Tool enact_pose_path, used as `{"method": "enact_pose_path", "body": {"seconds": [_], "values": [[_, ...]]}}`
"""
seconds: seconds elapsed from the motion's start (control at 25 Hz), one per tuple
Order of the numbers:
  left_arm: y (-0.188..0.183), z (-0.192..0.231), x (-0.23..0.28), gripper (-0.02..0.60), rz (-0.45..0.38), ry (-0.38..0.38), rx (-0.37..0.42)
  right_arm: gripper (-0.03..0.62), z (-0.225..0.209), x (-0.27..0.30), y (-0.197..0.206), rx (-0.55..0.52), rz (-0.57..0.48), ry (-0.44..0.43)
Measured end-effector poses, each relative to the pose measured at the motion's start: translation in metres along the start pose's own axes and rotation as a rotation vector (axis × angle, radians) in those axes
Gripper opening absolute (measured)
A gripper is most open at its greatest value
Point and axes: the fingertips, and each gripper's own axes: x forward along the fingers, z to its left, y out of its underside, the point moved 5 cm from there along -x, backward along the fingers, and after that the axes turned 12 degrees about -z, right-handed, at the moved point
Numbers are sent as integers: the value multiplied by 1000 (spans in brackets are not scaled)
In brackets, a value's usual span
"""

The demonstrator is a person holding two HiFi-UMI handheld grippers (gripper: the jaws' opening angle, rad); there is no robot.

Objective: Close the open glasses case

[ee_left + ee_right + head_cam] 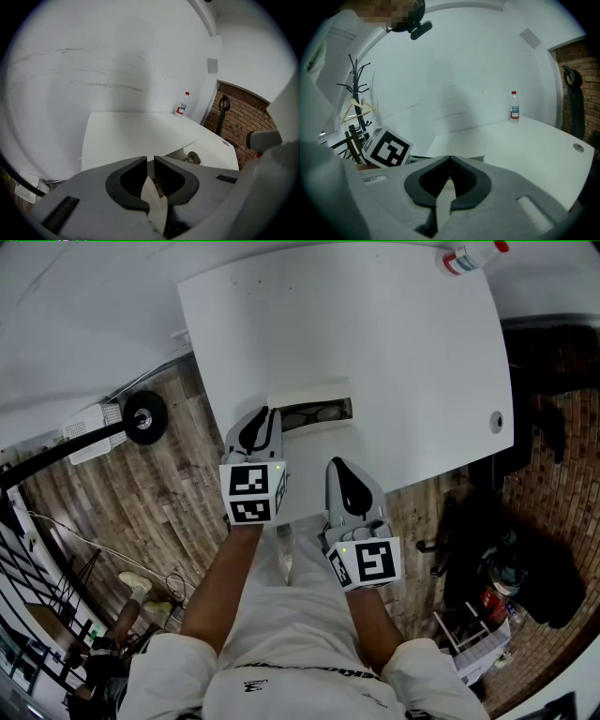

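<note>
White bench (403, 352) carries the open glasses case (347, 410) by its near edge, lid raised, spectacles (309, 415) inside. Left claw (270, 418) sits at the case's left end, jaws a narrow slit apart, gripping nothing visible. Right claw (339, 465) is over the near edge, clenched, empty. 1 plastic bottle (472, 256) stands at the far right corner.

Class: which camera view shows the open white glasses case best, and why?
The head view: from above, the open white glasses case lies on the white table with dark glasses inside. The left gripper view shows only part of it behind its jaws; the right gripper view, just a thin edge.
</note>
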Motion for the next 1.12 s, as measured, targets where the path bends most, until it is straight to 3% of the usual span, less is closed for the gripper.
{"method": "enact_pose_path", "body": {"seconds": [1.12], "values": [[12,-10,-16,38,-6,12,6,-2,0,-16,0,-24,-4,-8]]}}
